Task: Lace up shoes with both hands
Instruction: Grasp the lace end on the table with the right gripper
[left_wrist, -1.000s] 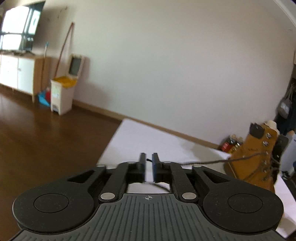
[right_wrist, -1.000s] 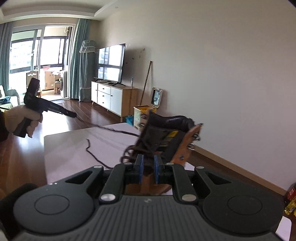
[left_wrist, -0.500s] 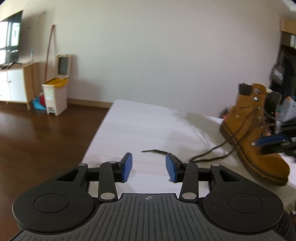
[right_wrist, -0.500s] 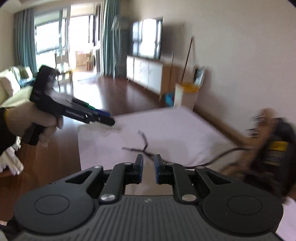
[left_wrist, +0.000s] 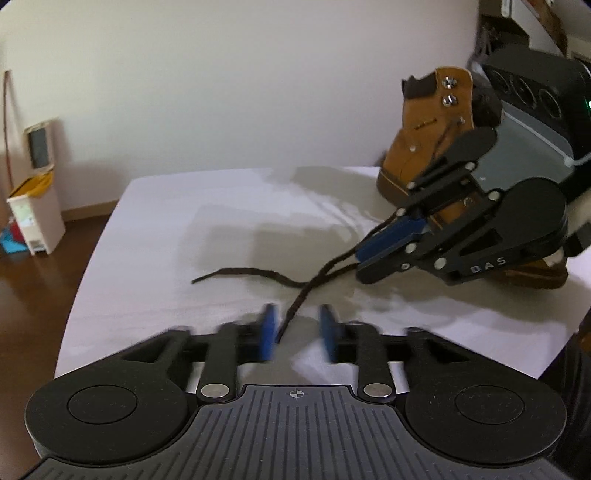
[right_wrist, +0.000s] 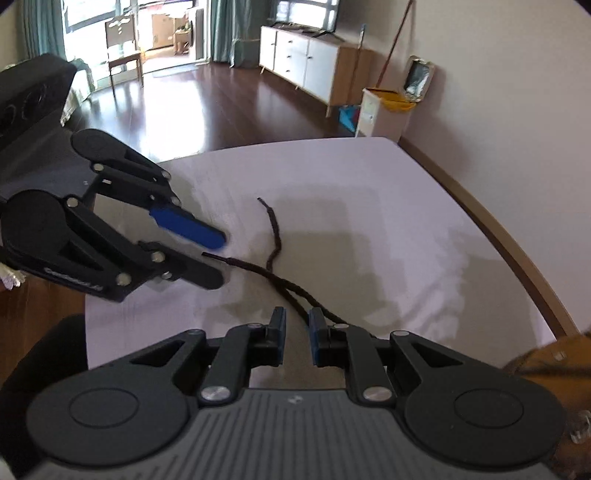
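Note:
A tan lace-up boot (left_wrist: 424, 155) stands at the right of the white table (left_wrist: 166, 240); only its edge (right_wrist: 546, 365) shows in the right wrist view. Two dark brown lace strands (left_wrist: 258, 273) trail from it across the table. My left gripper (left_wrist: 295, 321) is low over the table and its blurred jaws are closing, still apart, with one lace tip (right_wrist: 210, 254) between them. My right gripper (right_wrist: 295, 321) hovers over both strands near the boot. Its pads stand a narrow gap apart and the strands run in under that gap. The left wrist view shows the right gripper (left_wrist: 360, 262) in front of the boot.
A white pedal bin (right_wrist: 384, 110) with a yellow liner stands on the wood floor beyond the table's far edge. A white sideboard (right_wrist: 306, 55) and a wooden chair (right_wrist: 123, 62) are farther back. The left gripper (right_wrist: 219, 260) sits close to the table's left edge.
The left gripper let a lace go, opened wide, sank to the table, and is narrower now around a lace tip. The right gripper swung from the boot down to the strands.

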